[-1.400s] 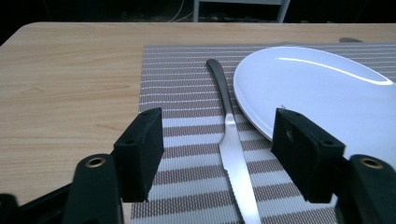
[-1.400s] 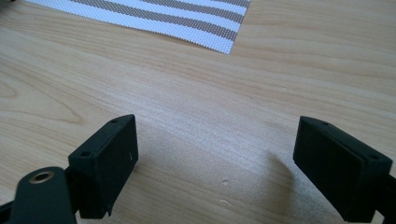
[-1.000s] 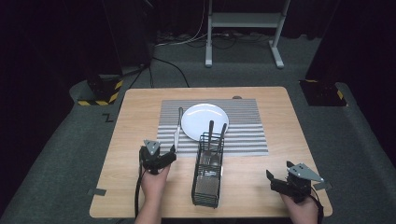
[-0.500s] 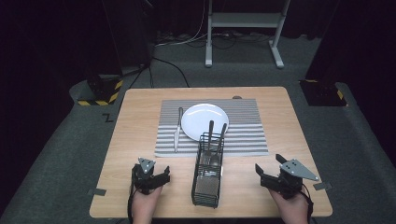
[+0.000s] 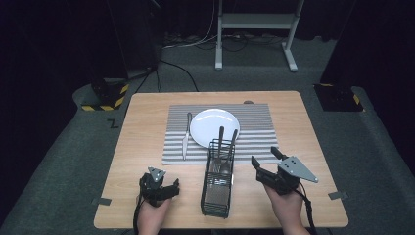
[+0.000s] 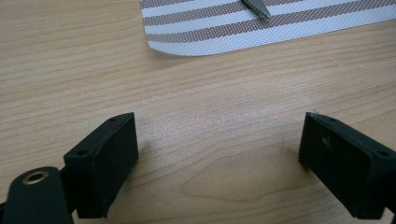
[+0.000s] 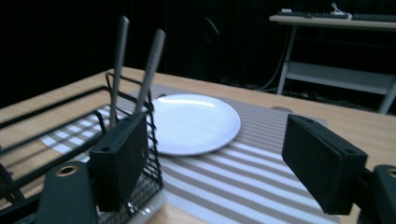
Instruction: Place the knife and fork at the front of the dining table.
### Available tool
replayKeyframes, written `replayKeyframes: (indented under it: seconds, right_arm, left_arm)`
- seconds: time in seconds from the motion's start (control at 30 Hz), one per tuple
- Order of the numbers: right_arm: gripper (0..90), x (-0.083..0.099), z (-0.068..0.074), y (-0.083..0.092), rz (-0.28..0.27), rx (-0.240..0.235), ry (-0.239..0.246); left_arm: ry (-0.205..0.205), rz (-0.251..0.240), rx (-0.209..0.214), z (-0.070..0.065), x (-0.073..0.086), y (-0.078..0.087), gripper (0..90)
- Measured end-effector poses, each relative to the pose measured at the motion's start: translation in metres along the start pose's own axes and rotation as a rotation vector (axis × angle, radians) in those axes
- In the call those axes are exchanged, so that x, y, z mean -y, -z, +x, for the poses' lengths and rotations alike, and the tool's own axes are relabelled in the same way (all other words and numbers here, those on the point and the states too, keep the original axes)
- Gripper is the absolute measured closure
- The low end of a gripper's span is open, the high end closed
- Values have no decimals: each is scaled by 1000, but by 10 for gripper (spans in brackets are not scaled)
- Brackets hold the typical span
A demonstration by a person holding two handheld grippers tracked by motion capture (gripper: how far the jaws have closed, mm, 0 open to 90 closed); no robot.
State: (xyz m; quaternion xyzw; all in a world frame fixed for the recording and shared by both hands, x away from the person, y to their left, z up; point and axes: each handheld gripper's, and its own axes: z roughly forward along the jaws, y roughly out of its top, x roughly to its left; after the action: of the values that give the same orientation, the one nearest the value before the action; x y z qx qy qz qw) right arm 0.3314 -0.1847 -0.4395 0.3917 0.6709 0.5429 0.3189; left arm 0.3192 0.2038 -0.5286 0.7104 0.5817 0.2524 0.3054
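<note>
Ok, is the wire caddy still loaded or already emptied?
Loaded. Two utensils stand in the far compartment of the wire caddy, handles up; the right gripper view shows both handles above its rim.

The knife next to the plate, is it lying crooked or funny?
Nothing odd. The knife lies flat on the striped placemat, just left of the white plate, pointing away from the person like a normal place setting. Nothing looks spilled or broken.
</note>
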Motion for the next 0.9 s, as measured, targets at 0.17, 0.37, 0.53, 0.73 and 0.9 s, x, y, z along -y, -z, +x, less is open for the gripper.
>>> replayKeyframes:
  seconds: [0.17, 0.37, 0.53, 0.73, 0.9]
  right_arm:
    - [335, -11, 11, -16, -27, -42, 1]
    - [415, -19, 18, -37, -42, -70, -11]
    - [507, -23, 22, -58, -34, -99, -30]
    - [600, -24, 32, -68, -27, -110, -5]
    - [662, -22, 33, -72, -25, -104, -20]
  left_arm:
    - [-5, -4, 2, 0, 0, 0, 130]
    - [-5, -3, 4, 0, 0, 0, 130]
    - [-8, -6, 7, 0, 0, 0, 137]
    - [-8, -5, 10, -1, 0, 0, 136]
    - [-5, -5, 11, -1, 0, 1, 139]
